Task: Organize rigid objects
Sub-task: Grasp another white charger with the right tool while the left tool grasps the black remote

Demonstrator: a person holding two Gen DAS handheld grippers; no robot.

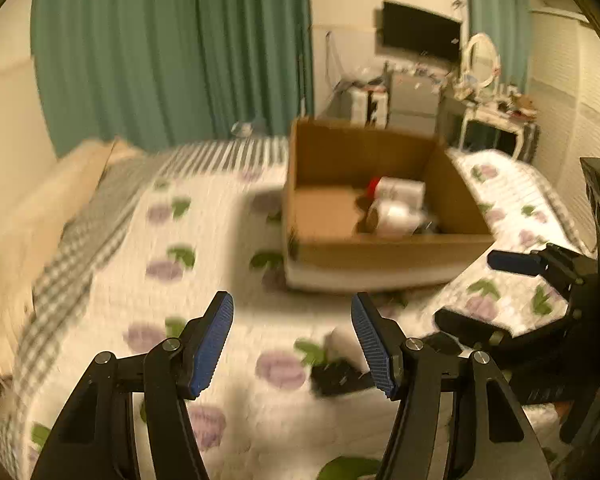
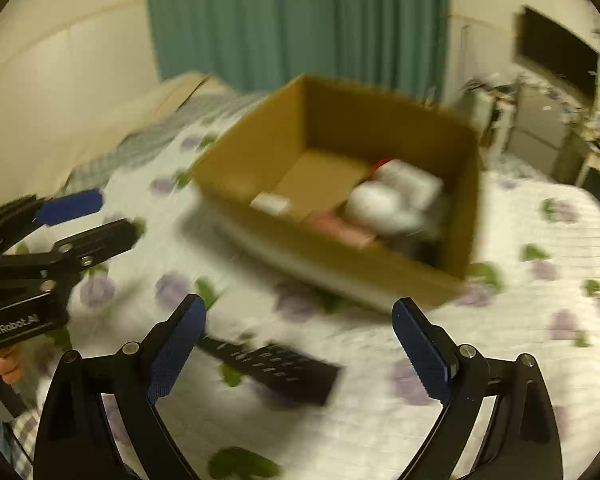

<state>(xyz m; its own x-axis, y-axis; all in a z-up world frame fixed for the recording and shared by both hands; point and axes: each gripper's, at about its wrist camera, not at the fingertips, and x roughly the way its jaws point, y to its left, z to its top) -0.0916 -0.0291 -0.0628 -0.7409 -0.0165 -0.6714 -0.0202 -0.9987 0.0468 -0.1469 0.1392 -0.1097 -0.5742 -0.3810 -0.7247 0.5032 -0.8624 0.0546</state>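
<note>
An open cardboard box (image 1: 380, 252) (image 2: 260, 152) stands on the bed. It holds white containers (image 1: 396, 204) (image 2: 384, 200), one with a red cap, a small white pack (image 2: 270, 202) and a pink flat item (image 2: 340, 228). A black remote control (image 2: 276, 364) (image 1: 340, 378) lies on the quilt in front of the box. The right gripper (image 2: 298, 304) (image 1: 466, 288) is open just above and before the remote, nothing between its pads. The left gripper (image 1: 291, 300) (image 2: 114, 216) is open and empty too, left of the remote. Both views are blurred.
The bed carries a white quilt (image 1: 220, 240) with purple flowers, a checked blanket (image 1: 100, 216) and a pillow (image 1: 40, 200) at left. Green curtains (image 1: 160, 60) hang behind. A wall TV (image 1: 420, 34) and a cluttered dresser with a mirror (image 1: 480, 56) stand beyond the box. A hand (image 2: 6, 364) holds the left gripper.
</note>
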